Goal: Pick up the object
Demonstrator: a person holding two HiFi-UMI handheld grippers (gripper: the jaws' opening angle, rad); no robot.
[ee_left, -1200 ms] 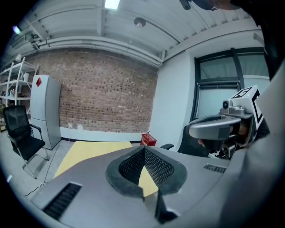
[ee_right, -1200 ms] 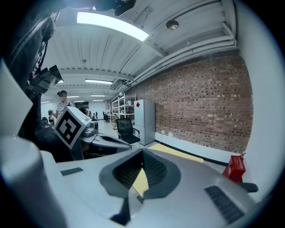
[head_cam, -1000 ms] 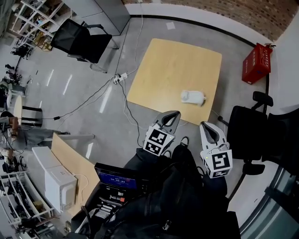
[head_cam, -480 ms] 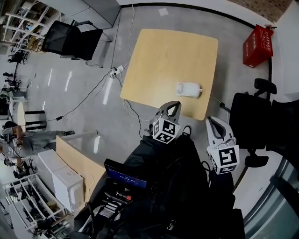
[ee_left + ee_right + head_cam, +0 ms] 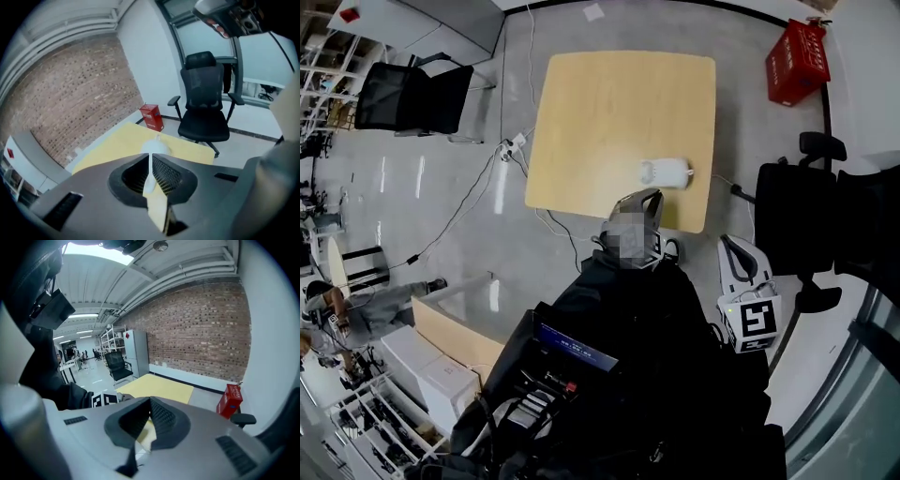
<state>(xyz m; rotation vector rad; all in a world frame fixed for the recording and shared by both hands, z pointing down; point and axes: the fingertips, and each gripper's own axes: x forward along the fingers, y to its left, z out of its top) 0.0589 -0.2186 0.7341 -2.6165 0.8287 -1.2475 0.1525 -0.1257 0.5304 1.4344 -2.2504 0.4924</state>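
A white rounded object lies on the light wooden table, near its front right corner. My left gripper hovers over the table's near edge, just short of the object. In the left gripper view the object shows right beyond the tips of the left gripper. Its jaws are together and only just starting to open, with nothing between them. My right gripper hangs off the table to the right, above the floor. In its own view the right gripper is shut and empty, with the table ahead.
A red crate stands on the floor beyond the table's right side. A black office chair is close to the right of the table, and another chair stands at the far left. Cables run across the floor left of the table.
The view has swung so the table sits higher and more centred. My left gripper has come forward over the table's near edge, closer to the white object. The right gripper stays low at the right.
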